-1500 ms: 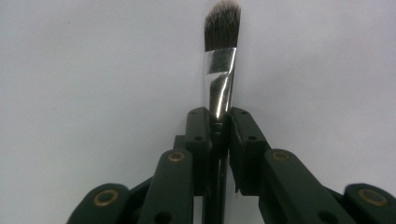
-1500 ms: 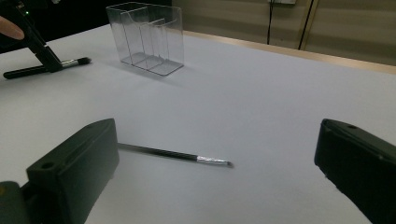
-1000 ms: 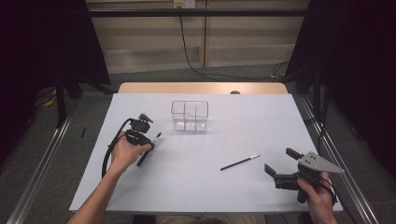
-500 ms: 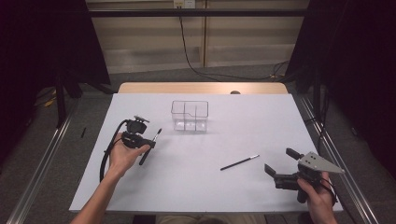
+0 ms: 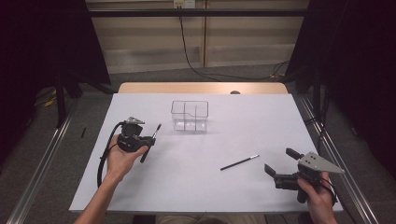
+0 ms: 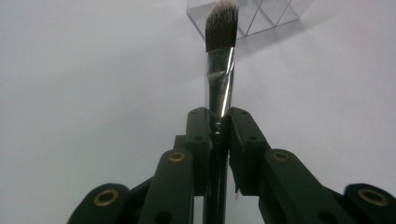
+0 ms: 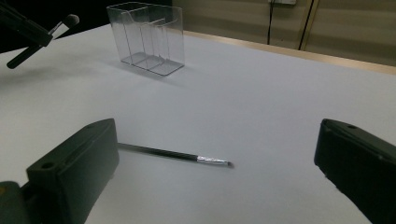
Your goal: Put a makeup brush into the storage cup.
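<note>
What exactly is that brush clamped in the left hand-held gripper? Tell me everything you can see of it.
It is a makeup brush with a glossy black handle, a shiny silver metal ferrule and a flat tuft of dark bristles with pale tips. The left hand-held gripper is shut on it, its pads pinching the handle just below the ferrule. The brush is held off the white table, bristles pointing toward the clear plastic organizer, which it does not touch.

No readable text, labels or numbers anywhere.
</note>
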`<state>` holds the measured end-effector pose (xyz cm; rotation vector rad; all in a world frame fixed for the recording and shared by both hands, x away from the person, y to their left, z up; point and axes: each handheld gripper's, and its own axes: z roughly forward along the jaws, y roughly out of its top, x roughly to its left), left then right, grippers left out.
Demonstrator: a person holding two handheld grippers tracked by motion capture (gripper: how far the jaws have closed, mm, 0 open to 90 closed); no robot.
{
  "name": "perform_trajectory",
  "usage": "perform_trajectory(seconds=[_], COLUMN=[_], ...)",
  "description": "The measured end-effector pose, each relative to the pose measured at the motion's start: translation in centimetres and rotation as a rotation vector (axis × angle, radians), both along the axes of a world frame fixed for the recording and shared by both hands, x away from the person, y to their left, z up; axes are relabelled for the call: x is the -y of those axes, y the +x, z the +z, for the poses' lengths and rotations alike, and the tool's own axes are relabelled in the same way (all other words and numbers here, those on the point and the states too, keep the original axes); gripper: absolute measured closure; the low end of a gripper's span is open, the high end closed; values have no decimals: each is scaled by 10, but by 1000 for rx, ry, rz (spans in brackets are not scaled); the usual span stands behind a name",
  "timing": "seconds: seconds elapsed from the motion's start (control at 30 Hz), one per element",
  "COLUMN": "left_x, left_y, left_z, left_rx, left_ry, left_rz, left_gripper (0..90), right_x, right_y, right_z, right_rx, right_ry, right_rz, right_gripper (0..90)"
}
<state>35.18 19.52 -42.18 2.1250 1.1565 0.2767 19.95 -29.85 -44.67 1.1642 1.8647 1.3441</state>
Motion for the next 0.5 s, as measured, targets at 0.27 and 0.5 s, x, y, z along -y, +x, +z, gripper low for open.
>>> perform_trajectory(seconds=[0.27,0.5], left_x=[-1,-1], left_y=[-7,-12], left_z=[5,8], left_rx=[97,179], left_ry=[-65,-125], left_rz=[-14,-36], left_gripper=[791,791], right_x=[0,0], right_y=[0,0], right_z=[0,0], right_rx=[-1,0], right_ry=[-1,0], right_rz=[-1,-1], right_gripper=[0,0])
